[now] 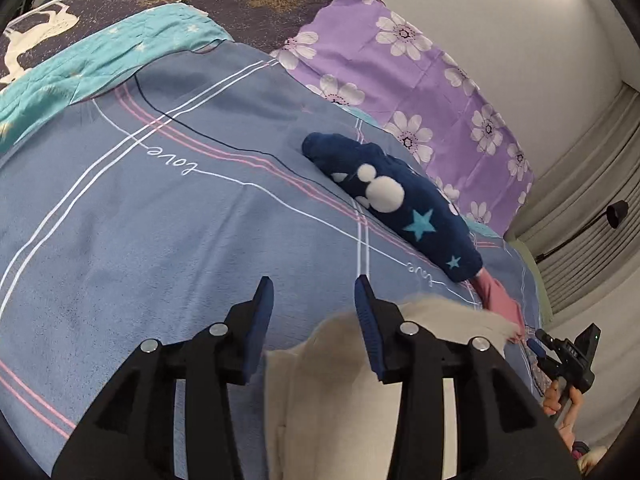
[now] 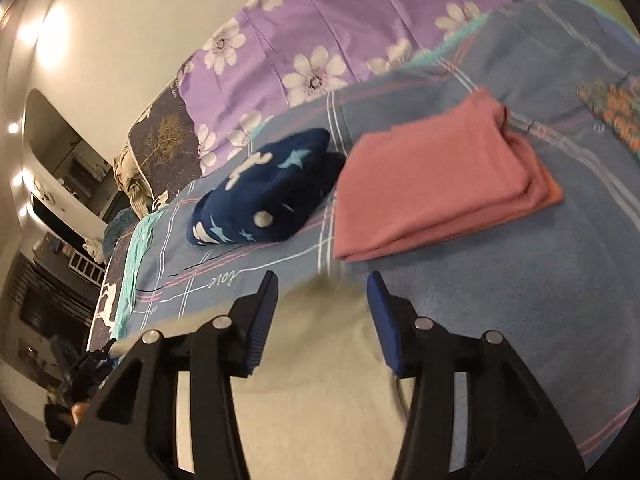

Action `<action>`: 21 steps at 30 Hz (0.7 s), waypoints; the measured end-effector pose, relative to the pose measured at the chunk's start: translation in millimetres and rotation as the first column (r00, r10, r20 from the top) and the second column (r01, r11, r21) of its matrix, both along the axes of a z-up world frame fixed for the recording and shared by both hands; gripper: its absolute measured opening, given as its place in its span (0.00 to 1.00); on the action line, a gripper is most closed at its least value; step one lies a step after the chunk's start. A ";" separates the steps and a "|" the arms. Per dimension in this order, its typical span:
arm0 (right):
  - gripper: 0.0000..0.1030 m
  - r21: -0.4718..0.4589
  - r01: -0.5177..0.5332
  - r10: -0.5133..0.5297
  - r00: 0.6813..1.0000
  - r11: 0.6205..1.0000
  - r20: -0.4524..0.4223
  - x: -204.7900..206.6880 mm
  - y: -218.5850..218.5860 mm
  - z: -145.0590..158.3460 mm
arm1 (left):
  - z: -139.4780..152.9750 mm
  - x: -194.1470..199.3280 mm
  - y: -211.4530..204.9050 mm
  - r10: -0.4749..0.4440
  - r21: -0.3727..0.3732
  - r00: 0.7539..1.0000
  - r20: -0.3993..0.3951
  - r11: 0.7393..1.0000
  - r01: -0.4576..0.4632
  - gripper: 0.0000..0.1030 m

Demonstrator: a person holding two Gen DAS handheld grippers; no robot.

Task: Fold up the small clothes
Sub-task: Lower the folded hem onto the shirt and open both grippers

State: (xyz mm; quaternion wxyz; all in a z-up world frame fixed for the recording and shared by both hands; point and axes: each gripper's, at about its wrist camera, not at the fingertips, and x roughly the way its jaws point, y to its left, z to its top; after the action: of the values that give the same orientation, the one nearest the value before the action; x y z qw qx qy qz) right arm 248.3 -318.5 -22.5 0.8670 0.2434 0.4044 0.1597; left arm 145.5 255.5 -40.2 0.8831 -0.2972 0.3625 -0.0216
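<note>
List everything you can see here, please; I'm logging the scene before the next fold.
cream garment: one, off-white, flat on the bed under both grippers
pink garment: one, pink, folded, on the bed beyond the right gripper
navy garment: one, dark blue with white dots and teal stars, bundled beside the pink one
bedspread: one, grey-blue with pink and white lines
floral quilt: one, purple with white flowers, along the wall
teal cloth: one, turquoise, at the bed's far end
left gripper: black with blue pads, open
right gripper: black with blue pads, open
</note>
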 end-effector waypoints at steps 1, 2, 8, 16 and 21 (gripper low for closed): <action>0.47 -0.021 -0.028 0.028 1.000 0.999 0.003 -4.1 1.5 -6.5 | -3.5 -2.5 -1.1 -0.019 0.019 1.000 0.007 1.000 0.019 0.49; 0.47 -0.042 -0.042 0.042 0.999 0.998 -0.001 -4.9 1.8 -10.9 | -7.8 -4.5 -2.4 -0.032 0.044 0.999 0.005 0.999 0.032 0.57; 0.47 -0.099 -0.097 0.090 0.993 0.990 -0.070 10.7 9.9 -38.6 | -43.3 20.3 -13.0 -0.119 0.081 0.985 -0.122 0.988 0.130 0.61; 0.04 -0.151 -0.078 0.080 0.997 0.985 0.011 6.9 21.7 -28.5 | -27.3 26.6 -31.1 -0.151 0.135 0.989 -0.004 0.979 0.150 0.02; 0.47 -0.235 0.014 -0.018 1.000 0.972 -0.016 -23.0 -2.3 -21.8 | -13.8 0.4 -36.3 -0.118 0.286 0.992 -0.033 0.950 0.123 0.35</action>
State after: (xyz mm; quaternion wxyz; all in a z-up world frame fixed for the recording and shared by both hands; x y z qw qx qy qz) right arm 225.3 -320.8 -44.4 0.8873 0.1436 0.4262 0.1017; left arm 145.9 219.1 -54.1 0.9110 -0.1432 0.3862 -0.0202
